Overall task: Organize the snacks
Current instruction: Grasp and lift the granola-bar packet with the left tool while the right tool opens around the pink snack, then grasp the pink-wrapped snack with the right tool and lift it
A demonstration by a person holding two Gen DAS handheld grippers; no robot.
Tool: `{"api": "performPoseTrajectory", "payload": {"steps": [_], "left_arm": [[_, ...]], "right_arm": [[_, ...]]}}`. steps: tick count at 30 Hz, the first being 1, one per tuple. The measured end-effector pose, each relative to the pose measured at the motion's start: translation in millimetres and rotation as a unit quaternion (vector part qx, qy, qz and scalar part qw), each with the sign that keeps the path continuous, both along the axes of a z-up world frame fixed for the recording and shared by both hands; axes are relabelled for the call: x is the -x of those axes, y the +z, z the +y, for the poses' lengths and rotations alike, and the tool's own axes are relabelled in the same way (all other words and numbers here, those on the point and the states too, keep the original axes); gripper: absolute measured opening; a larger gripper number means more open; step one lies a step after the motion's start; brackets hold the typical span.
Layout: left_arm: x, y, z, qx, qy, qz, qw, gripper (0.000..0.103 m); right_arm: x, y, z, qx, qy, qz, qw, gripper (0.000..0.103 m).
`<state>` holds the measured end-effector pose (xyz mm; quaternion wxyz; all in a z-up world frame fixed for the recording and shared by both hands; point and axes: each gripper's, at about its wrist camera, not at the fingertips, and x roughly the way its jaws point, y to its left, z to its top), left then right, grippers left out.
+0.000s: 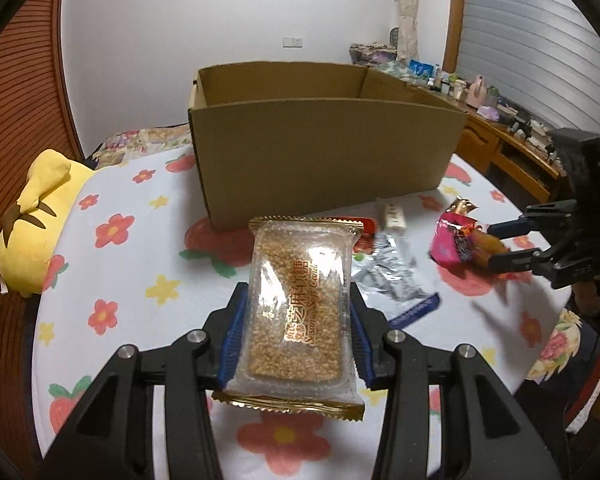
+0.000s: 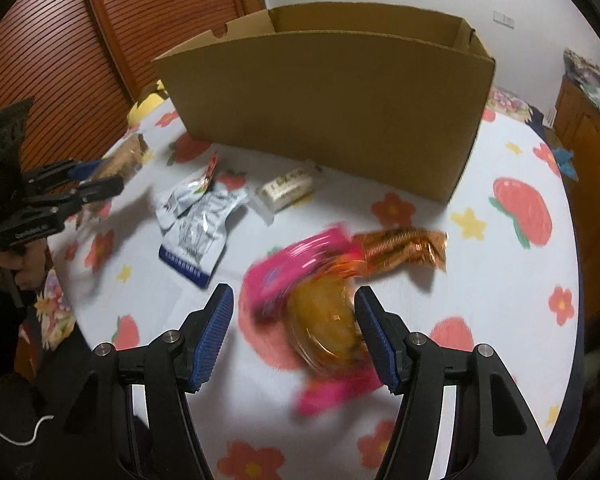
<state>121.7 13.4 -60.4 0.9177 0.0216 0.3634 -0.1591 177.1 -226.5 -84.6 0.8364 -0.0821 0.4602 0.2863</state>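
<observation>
Holding the sesame candy pack crosswise between its blue pads, the left gripper has it clamped by the two long sides, jaws narrowed to the pack's width and the crimped gold ends sticking out fore and aft. Straight ahead of those jaws stands the cardboard box, open at the top, on the flowered cloth.

The pack looks light and fairly stiff (a pressed slab in a clear tray), so a side grip near the middle should carry it flat; the film is glossy, though, and I would guess it could slide if the squeeze slackened.

The right gripper has its jaws standing wide, with the pink-wrapped pastry lying between them, closer to the right pad; blur keeps me from telling whether that pad touches it. That one seems soft and crushable, best taken across its round body, not by the loose wrapper. Beyond the jaws lie an orange foil packet, a silver pouch and a small white bar.
</observation>
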Motion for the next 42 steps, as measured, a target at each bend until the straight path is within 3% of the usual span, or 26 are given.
{"api": "performPoseTrajectory", "payload": {"steps": [14,25,37,42], "left_arm": [[30.0,19.1,-11.8,0.005,-0.013,-0.02,0.9997,0.045],[29.8,24.6,-20.8,0.008,-0.029,-0.026,0.9992,0.045],[16.6,28.5,-26.8,0.008,-0.035,-0.027,0.999,0.045],[6.7,31.3,-28.5,0.008,-0.033,-0.027,0.9991,0.045]], "right_arm": [[17.7,-2.9,5.4,0.034,-0.032,-0.036,0.998,0.065],[16.3,1.4,8.5,0.05,-0.037,-0.057,0.996,0.065],[2.9,-16.0,9.8,0.062,-0.025,-0.03,0.997,0.066],[-3.4,-19.2,8.4,0.055,-0.023,-0.027,0.998,0.06]]}}
